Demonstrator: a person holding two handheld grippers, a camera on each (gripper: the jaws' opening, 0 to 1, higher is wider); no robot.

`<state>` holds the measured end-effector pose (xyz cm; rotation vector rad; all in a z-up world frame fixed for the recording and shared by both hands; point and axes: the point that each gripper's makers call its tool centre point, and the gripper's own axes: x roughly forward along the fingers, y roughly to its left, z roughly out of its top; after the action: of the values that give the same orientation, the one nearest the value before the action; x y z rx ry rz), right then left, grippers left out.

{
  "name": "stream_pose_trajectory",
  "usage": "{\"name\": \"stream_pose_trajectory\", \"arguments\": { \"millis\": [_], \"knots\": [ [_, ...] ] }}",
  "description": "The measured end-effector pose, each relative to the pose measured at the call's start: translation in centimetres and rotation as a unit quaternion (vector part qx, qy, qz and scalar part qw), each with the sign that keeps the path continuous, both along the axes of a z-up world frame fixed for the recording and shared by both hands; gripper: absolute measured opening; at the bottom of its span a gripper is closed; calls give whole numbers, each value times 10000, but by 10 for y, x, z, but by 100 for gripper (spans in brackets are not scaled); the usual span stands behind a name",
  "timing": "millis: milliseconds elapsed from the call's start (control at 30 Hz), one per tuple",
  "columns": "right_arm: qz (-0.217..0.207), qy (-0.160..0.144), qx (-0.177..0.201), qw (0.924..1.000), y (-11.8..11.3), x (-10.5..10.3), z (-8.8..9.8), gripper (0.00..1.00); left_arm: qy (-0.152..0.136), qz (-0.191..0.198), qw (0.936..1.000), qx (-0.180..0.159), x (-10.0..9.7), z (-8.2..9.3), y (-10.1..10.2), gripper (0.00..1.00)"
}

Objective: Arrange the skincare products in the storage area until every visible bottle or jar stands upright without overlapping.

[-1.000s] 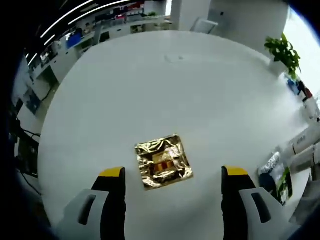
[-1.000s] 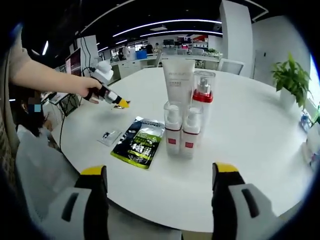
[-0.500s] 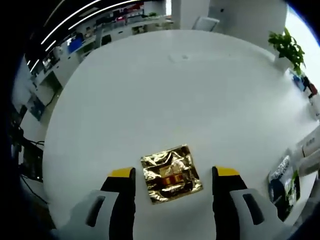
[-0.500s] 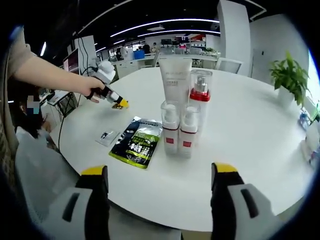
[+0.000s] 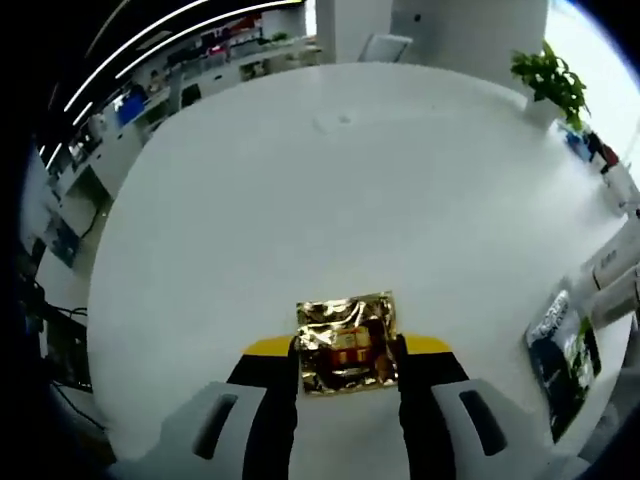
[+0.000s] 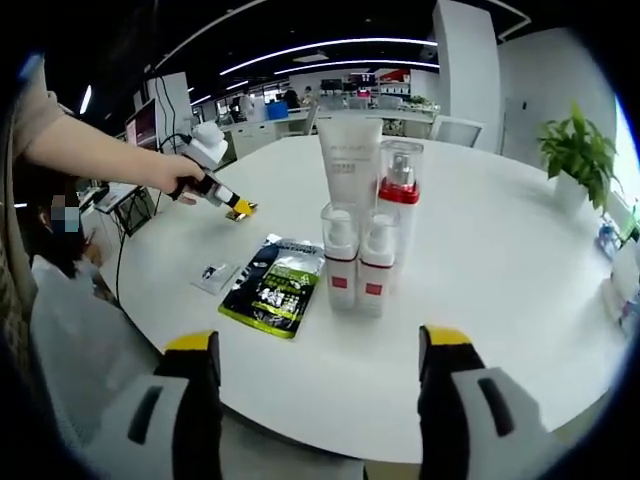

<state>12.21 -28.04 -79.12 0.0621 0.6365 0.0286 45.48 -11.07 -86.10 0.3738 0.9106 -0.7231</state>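
Observation:
In the left gripper view, a crinkled gold foil sachet (image 5: 347, 345) lies on the white round table (image 5: 330, 190). My left gripper (image 5: 347, 350) has its two yellow-tipped jaws pressed against the sachet's sides. The right gripper view shows a white tube (image 6: 352, 160), a clear bottle with a red collar (image 6: 401, 190) and two small pump bottles (image 6: 342, 255) (image 6: 377, 260) standing upright in a tight cluster. A green-black sachet (image 6: 277, 283) lies flat beside them. My right gripper (image 6: 320, 345) hangs open over the table's near edge, holding nothing. A hand holds the left gripper (image 6: 225, 196) at the far left.
A small pale packet (image 6: 218, 272) lies left of the green sachet. The green sachet (image 5: 562, 360) and bottle bases (image 5: 615, 275) appear at the right edge of the left gripper view. A potted plant (image 6: 580, 150) stands beyond the table, with office desks behind.
My left gripper has come down over the gold sachet and its jaws have closed from wide apart onto the sachet's sides. The right gripper and the bottles have hardly moved.

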Motion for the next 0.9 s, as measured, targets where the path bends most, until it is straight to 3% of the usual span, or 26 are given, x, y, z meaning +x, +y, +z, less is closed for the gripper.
{"name": "stream_pose_trajectory", "arguments": {
  "millis": [233,533,900],
  "knots": [
    [60,-31,-11,10000,2,1,1,80,-242,-348,9988,-239,-5,19,-10,36],
    [110,-124,-5,9999,4,1,4,79,-546,-934,9925,-572,-32,52,-27,36],
    [233,-212,14,9995,8,0,6,74,-864,-1411,9830,-793,-70,90,-34,36]
  ]
}}
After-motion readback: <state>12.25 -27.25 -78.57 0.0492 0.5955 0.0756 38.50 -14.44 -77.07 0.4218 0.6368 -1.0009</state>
